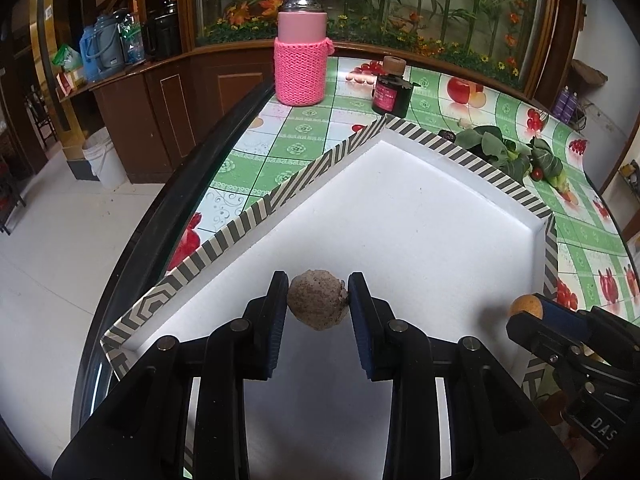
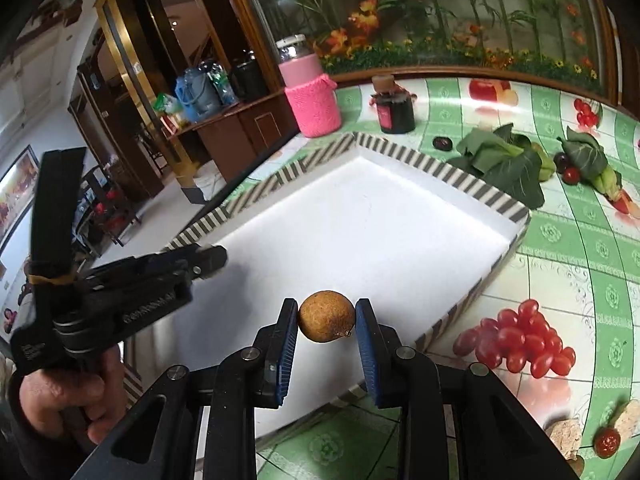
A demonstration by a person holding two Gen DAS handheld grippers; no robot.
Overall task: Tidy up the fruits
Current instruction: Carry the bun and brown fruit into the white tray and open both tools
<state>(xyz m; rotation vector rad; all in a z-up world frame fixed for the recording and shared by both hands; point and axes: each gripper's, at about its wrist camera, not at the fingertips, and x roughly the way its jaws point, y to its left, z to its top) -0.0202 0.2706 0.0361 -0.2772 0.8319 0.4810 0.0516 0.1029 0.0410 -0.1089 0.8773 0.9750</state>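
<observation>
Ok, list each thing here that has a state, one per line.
left gripper: shut on the grey rough fruit, over the tray
right gripper: shut on the brown round fruit
tray: white floor bare
pink flask: upright, lid on
dark bottle: upright, stoppered

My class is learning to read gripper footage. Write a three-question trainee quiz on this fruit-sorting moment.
1. True or false: the tray already has fruit lying in it.
2. Which gripper holds the grey, rough fruit? A left B right
3. Fill in: the right gripper is shut on a round ___ fruit.

Key: 1 false; 2 A; 3 brown.
</observation>
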